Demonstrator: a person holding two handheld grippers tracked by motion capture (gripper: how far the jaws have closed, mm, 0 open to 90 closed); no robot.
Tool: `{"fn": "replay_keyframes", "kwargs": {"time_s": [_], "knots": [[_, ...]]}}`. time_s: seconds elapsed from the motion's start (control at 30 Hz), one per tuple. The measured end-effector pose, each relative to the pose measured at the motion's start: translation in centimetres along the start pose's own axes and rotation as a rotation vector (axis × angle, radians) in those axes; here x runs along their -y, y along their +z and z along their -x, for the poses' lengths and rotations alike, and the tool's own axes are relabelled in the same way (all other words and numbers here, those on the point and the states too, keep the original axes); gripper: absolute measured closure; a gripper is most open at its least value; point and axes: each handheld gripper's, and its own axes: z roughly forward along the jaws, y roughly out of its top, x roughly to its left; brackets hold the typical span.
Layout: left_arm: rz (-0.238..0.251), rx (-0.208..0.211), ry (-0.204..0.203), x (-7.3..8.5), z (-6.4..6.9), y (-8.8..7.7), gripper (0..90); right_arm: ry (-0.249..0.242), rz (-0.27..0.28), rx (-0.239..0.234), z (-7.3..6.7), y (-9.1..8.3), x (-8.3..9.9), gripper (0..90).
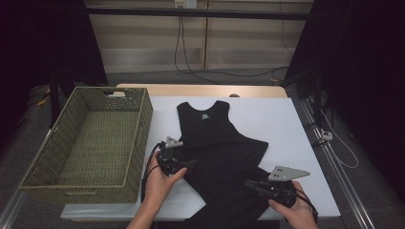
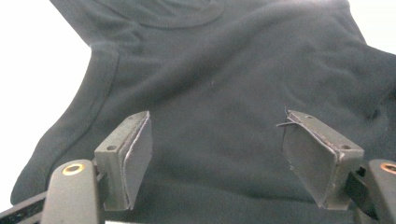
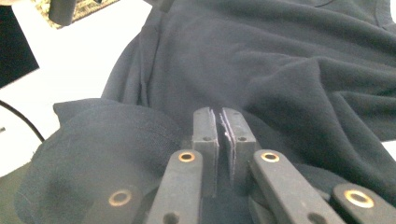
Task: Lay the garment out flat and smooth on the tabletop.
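A black sleeveless top (image 1: 215, 138) lies on the white table (image 1: 282, 124), neck toward the far side, its lower part rumpled and hanging over the near edge. My left gripper (image 1: 187, 162) rests at the top's left edge. Its jaws stand wide open over the dark cloth (image 2: 224, 74), and the pads (image 2: 137, 154) hold nothing. My right gripper (image 1: 251, 183) is at the lower hem near the table's front edge. Its jaws are shut (image 3: 219, 122), with the black fabric (image 3: 280, 60) bunched up against their tips and a thin layer pinched between them.
An olive woven basket (image 1: 138, 138) stands at the left of the table, close beside the left gripper, with nothing in it. Bare white table lies to the right of the top. Cables hang along the back wall and the right rail.
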Motion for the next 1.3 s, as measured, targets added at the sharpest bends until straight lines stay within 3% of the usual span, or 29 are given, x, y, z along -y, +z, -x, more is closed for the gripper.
{"fn": "replay_keyframes", "kwargs": {"time_s": [0.1,0.27,0.43,0.53,0.57,0.63,0.7,0.77,0.83,0.9,1.13,1.23,1.3], "knots": [[0.004,0.005,-0.001,-0.3,-0.1,0.1,23.7,0.017,0.006,0.007,0.3,-0.1,0.0,85.7],[0.007,-0.002,-0.001,-0.3,-0.5,-0.1,23.2,0.002,0.012,-0.004,0.0,-0.7,-0.3,85.7],[0.007,-0.001,-0.006,-0.3,-0.7,-0.2,23.0,-0.017,0.008,-0.011,-0.9,-3.2,0.9,85.6],[0.009,-0.007,-0.007,-0.3,-0.8,-0.3,22.9,-0.033,-0.034,-0.029,-1.6,-4.7,2.1,84.8],[0.012,-0.010,-0.004,-0.3,-0.8,-0.4,22.9,-0.043,-0.031,-0.031,-1.7,-5.2,2.4,82.0],[0.002,-0.008,-0.007,-0.2,-0.7,-0.5,22.8,-0.029,-0.021,-0.010,-1.8,-5.8,2.7,66.8],[0.005,-0.005,-0.011,-0.1,-0.7,-0.4,22.8,-0.030,0.006,0.004,-1.3,-6.2,2.4,62.6],[-0.005,-0.001,-0.016,0.0,-0.7,-0.3,22.7,-0.013,0.019,0.053,-0.4,-5.9,1.5,54.5],[-0.006,-0.003,-0.015,0.1,-0.7,-0.2,22.7,-0.007,0.034,0.058,0.5,-5.1,0.8,50.7],[-0.009,-0.002,-0.014,0.2,-0.7,-0.1,22.6,0.015,0.040,0.092,1.8,-4.0,-0.2,44.2],[-0.012,-0.009,-0.021,0.5,-0.8,-0.1,22.6,0.098,0.020,0.146,6.3,-0.7,-1.7,39.3],[-0.018,-0.005,-0.011,0.6,-0.7,-0.1,22.6,0.116,0.001,0.141,7.5,0.6,-1.4,39.0],[-0.023,-0.009,-0.031,0.8,-0.5,0.0,22.5,0.124,-0.017,0.138,7.7,1.3,-0.9,39.8]]}}
